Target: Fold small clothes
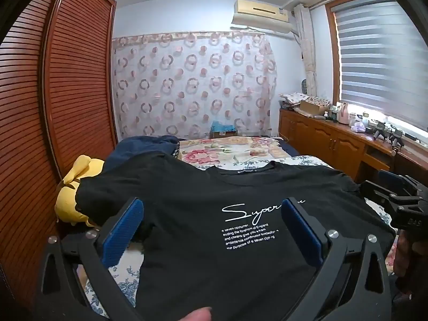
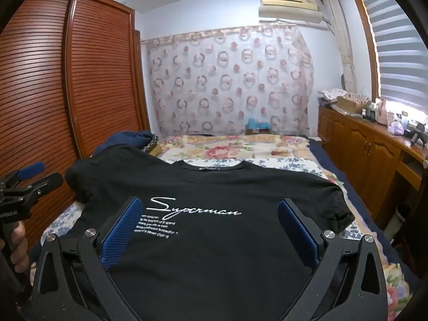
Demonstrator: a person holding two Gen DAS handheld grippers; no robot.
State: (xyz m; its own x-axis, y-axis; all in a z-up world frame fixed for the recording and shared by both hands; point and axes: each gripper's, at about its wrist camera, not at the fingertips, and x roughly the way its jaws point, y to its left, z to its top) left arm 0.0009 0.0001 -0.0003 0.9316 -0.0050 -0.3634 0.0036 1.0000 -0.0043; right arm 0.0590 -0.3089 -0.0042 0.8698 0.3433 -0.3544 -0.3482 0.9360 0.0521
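A black T-shirt (image 1: 203,195) with white "Superman" lettering lies spread flat on the bed, collar away from me; it also shows in the right wrist view (image 2: 219,187). My left gripper (image 1: 214,206) is open, its blue-padded fingers wide apart above the shirt's lower left part. My right gripper (image 2: 210,206) is open too, above the shirt's lower middle. Each gripper appears in the other's view: the right one (image 1: 396,195) by the shirt's right sleeve, the left one (image 2: 24,182) by the left sleeve. Neither holds cloth.
The bed (image 2: 240,147) has a floral cover. A yellow plush toy (image 1: 72,187) and a dark blue garment (image 1: 144,147) lie at the shirt's left. A slatted wardrobe (image 1: 53,93) stands left, a wooden cabinet (image 2: 374,149) with clutter right.
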